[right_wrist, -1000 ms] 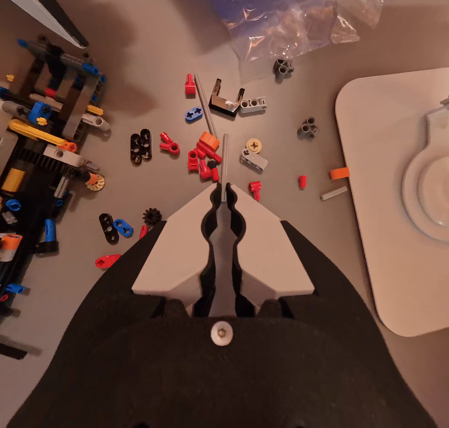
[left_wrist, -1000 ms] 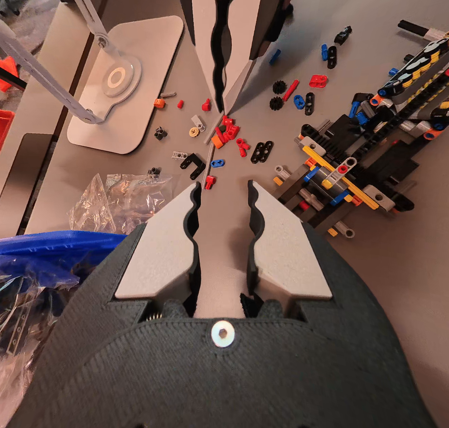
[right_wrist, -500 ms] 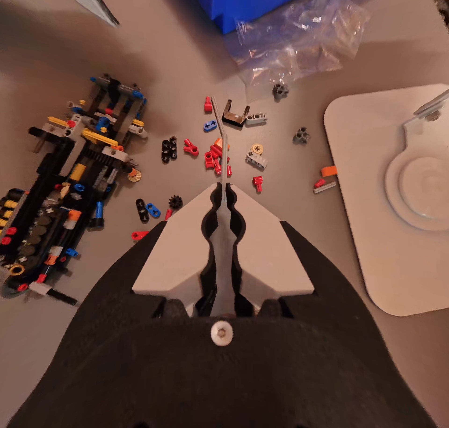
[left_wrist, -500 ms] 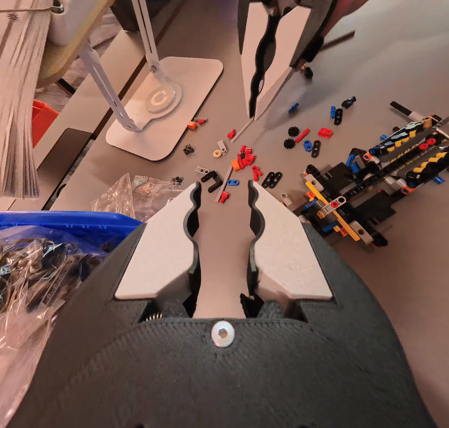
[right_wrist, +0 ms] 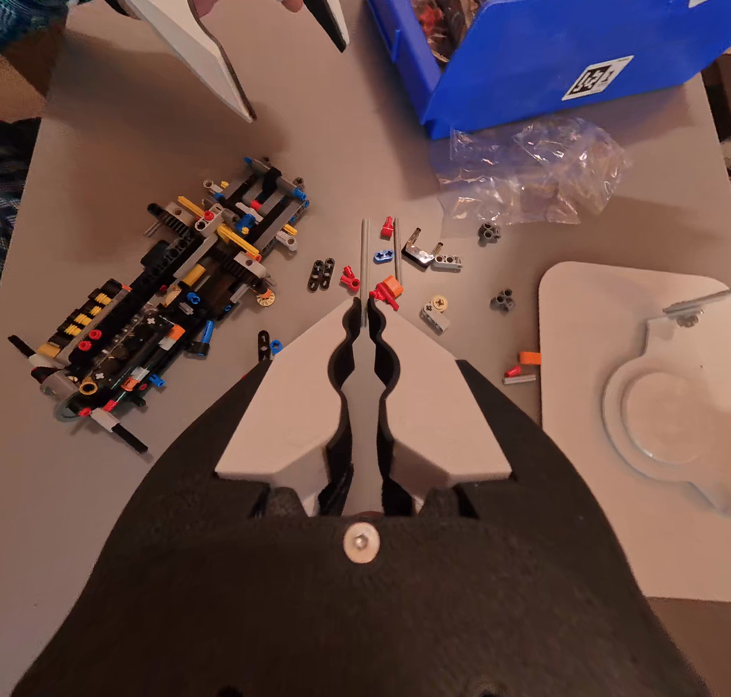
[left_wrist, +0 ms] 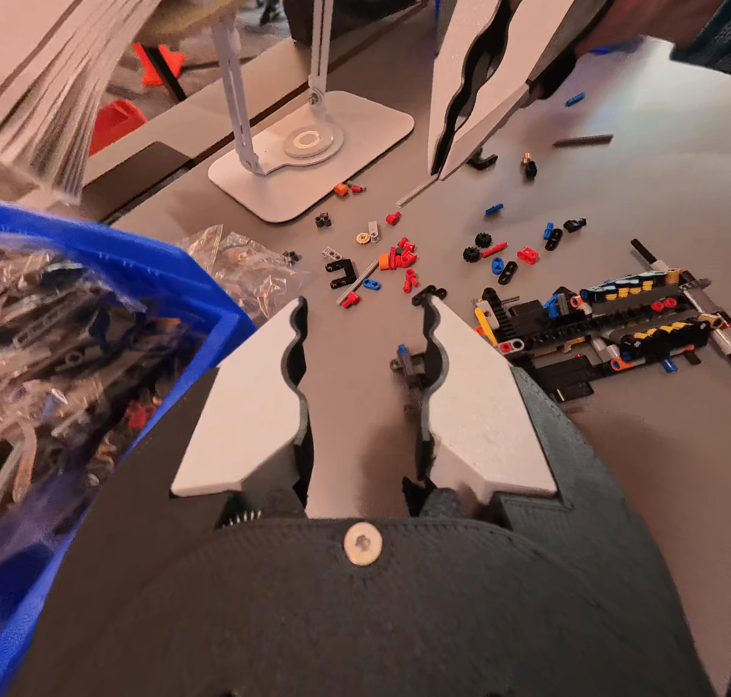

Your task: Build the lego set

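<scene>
Here, two grey axles (right_wrist: 364,250), one in right gripper (right_wrist: 363,302)

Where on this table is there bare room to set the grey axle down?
Bare tabletop lies between the half-built black-and-yellow lego assembly and the blue plastic bin. Crowded: the loose red and black pieces beside the crumpled clear bag.

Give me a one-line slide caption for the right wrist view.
Right tool shut on a thin grey axle, above loose pieces beside the half-built Lego model.
</scene>
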The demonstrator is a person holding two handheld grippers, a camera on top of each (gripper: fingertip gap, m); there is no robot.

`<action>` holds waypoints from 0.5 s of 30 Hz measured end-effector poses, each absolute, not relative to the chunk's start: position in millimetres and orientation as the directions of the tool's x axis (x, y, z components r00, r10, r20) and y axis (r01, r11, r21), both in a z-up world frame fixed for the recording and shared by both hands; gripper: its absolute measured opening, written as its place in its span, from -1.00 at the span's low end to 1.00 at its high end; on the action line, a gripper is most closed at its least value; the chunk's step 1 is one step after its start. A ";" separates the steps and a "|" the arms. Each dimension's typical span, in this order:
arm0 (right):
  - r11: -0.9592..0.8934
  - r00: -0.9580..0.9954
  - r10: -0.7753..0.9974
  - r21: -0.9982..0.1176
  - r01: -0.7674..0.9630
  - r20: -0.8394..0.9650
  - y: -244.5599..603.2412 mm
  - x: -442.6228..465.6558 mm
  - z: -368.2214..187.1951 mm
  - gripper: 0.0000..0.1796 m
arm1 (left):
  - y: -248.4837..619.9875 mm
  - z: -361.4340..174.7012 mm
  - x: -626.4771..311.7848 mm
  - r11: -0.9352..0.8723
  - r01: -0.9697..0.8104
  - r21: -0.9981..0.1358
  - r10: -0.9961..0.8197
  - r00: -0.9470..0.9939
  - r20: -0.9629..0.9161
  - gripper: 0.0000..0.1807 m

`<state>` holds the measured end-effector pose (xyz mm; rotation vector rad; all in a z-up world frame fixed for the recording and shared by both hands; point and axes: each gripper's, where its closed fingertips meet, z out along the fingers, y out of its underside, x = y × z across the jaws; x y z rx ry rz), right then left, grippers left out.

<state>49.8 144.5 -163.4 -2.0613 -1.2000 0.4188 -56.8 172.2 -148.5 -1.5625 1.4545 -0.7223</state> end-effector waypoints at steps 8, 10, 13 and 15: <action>-0.215 0.355 0.933 -0.711 0.670 0.053 146.7 40.5 -162.1 -0.99 | 151.9 -169.5 -72.0 -0.054 -0.462 -0.885 -0.967 0.244 -0.068 -0.38; -0.187 0.308 0.950 -0.701 0.688 0.049 146.1 39.4 -164.0 -0.99 | 153.0 -166.9 -68.5 -0.056 -0.449 -0.892 -0.963 0.259 -0.070 -0.39; -0.143 0.229 0.973 -0.683 0.716 0.037 143.3 34.2 -167.4 -0.99 | 149.4 -161.1 -67.2 -0.096 -0.417 -0.904 -0.968 0.252 -0.013 -0.41; -0.111 0.174 0.984 -0.669 0.735 0.028 141.5 30.1 -172.1 -0.99 | 142.9 -163.3 -68.9 -0.126 -0.406 -0.905 -0.971 0.239 0.028 -0.42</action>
